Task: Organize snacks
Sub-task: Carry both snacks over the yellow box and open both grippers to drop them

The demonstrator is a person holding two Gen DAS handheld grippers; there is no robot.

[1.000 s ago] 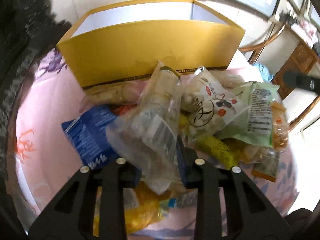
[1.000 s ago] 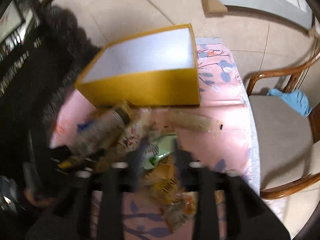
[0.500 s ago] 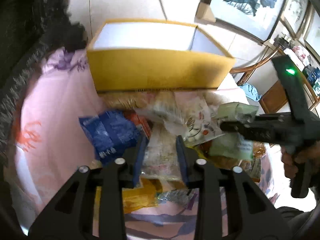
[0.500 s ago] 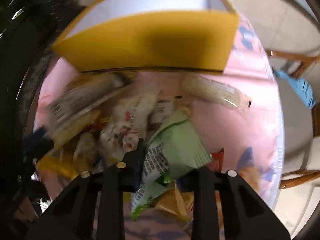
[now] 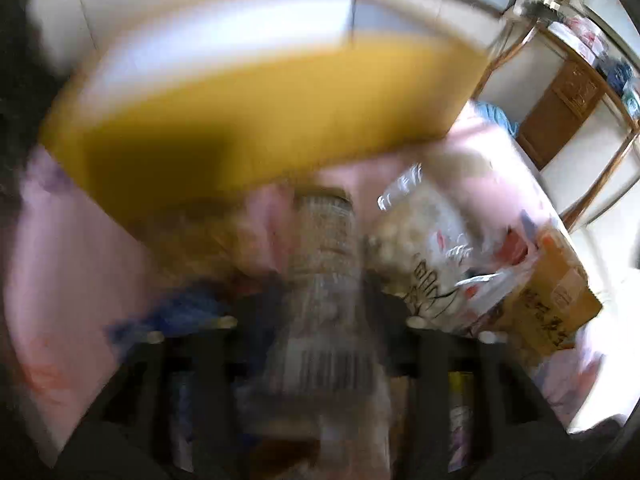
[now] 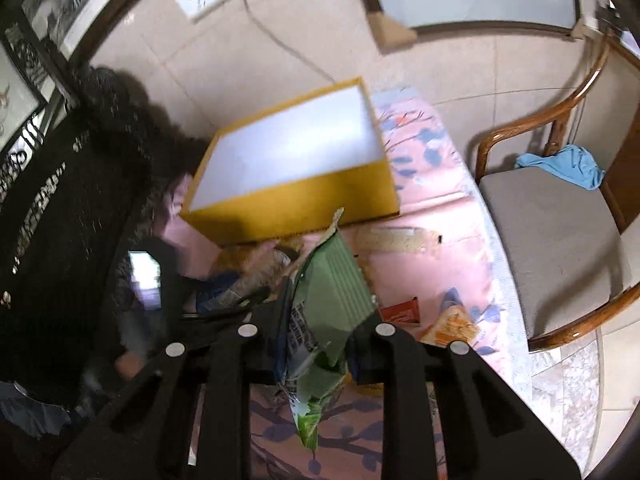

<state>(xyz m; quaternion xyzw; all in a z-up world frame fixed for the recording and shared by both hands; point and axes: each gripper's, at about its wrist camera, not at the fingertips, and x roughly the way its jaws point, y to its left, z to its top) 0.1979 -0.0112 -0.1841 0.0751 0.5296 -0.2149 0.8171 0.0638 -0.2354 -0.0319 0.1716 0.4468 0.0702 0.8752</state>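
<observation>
Currently, item 1: green snack bag (image 6: 332, 300), clamped by right hand-held gripper (image 6: 316, 320), raised off tabletop (image 6: 424, 248), presumably for yellow box (image 6: 296, 160), empty, beyond the pile. Item 2: clear packet w/ barcode (image 5: 324, 292), between the jaws of left hand-held gripper (image 5: 320, 312), narrowed on it; view blurred. Obstructions: box's near wall to be cleared; loose packets, e.g. orange pkt (image 6: 452, 326), nearby.

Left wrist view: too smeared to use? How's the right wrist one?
Left wrist: heavy motion blur, yellow box smeared, a clear packet only roughly readable between the left gripper fingers. Right wrist: mostly sharp, green packet crisp in the right gripper; fisheye bends the chair; left side dark.
</observation>
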